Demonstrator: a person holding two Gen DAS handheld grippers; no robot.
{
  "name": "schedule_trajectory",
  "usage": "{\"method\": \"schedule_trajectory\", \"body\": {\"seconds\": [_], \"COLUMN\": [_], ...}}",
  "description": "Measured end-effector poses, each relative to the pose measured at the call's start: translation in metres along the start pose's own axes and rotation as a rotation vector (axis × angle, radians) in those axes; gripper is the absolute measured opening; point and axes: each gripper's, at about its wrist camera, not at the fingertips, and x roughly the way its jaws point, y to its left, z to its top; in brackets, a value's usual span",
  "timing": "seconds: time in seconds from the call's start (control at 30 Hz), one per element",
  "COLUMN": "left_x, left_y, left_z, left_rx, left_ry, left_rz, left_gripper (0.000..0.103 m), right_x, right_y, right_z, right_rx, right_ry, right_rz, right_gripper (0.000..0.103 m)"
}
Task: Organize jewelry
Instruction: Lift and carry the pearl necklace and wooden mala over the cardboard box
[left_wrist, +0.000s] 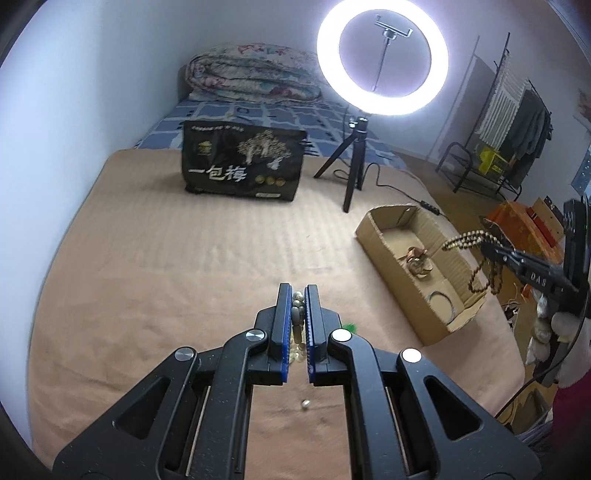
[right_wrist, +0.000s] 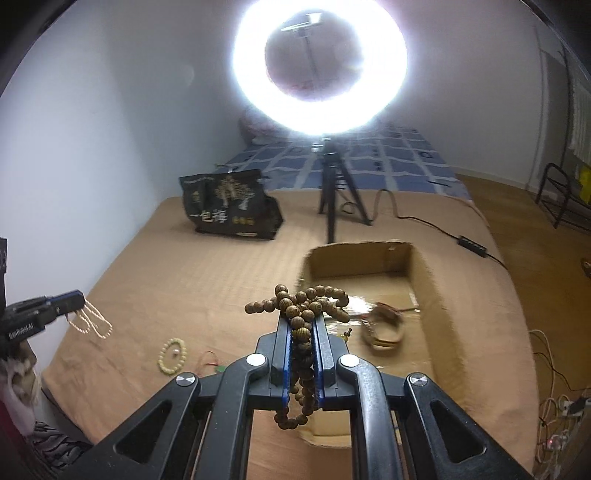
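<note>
My right gripper (right_wrist: 301, 321) is shut on a brown wooden bead strand (right_wrist: 306, 306) and holds it above the near end of an open cardboard box (right_wrist: 439, 295); the strand also shows in the left wrist view (left_wrist: 469, 236). My left gripper (left_wrist: 298, 291) is shut on a pale bead necklace (left_wrist: 297, 310), which hangs in loops from its tip in the right wrist view (right_wrist: 88, 321). A brown bracelet (right_wrist: 384, 328) lies inside the box. A yellow bead bracelet (right_wrist: 171, 356) and a red cord with a green bead (right_wrist: 212, 363) lie on the tan blanket.
A black printed bag (left_wrist: 243, 162) stands at the back of the tan blanket (left_wrist: 166, 258). A lit ring light on a tripod (left_wrist: 354, 162) stands behind the box, its cable (right_wrist: 443, 229) trailing right. A small bead (left_wrist: 305, 404) lies under my left gripper.
</note>
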Motion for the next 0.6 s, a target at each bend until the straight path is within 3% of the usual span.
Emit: {"method": "schedule_trajectory", "body": {"seconds": [0.6], "left_x": [0.072], "left_y": [-0.115], "left_z": [0.055], "left_rx": [0.106], "left_ry": [0.005], "left_rz": [-0.122], "left_gripper": [0.004], "right_x": [0.001], "right_y": [-0.057], "right_z": [-0.013], "right_rx": [0.051], "right_ry": [0.036], "right_rz": [-0.067], "right_gripper": [0.007]}}
